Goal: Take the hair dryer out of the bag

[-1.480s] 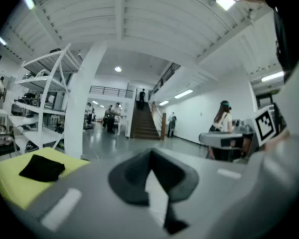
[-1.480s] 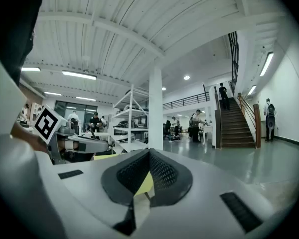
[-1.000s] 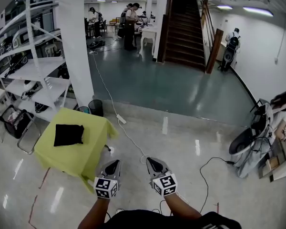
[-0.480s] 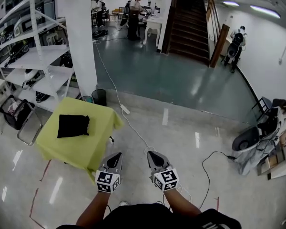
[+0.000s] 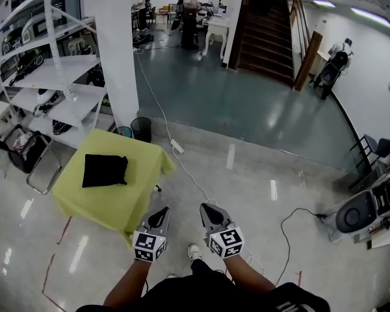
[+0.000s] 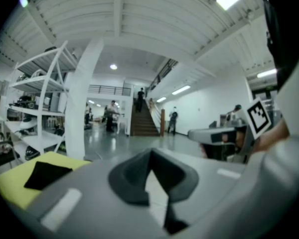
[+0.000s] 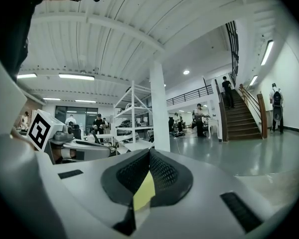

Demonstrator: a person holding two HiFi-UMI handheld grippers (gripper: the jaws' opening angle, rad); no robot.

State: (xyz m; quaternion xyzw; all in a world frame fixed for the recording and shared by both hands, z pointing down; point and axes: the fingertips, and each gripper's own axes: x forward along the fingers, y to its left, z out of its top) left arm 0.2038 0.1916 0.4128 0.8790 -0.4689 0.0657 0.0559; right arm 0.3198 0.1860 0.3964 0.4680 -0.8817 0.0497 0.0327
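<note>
A flat black bag (image 5: 104, 170) lies on a small table under a yellow-green cloth (image 5: 133, 197), left of centre in the head view. It also shows in the left gripper view as the black bag (image 6: 46, 174) on the cloth at lower left. No hair dryer is visible. My left gripper (image 5: 162, 216) is shut and empty, level with the table's near right corner and apart from it. My right gripper (image 5: 207, 212) is shut and empty over the floor, to the right of the left one. Jaw tips meet in both gripper views.
A white pillar (image 5: 114, 51) and white shelving (image 5: 45, 77) stand behind the table, with a black bin (image 5: 141, 129) at the pillar's foot. A folding chair (image 5: 23, 158) is to the table's left. Cables (image 5: 182, 168) run across the floor. People stand far back near stairs (image 5: 266, 31).
The whole scene has slid closer and rightward in the head view: the table and bag now sit nearer my grippers. Both grippers stay shut and side by side.
</note>
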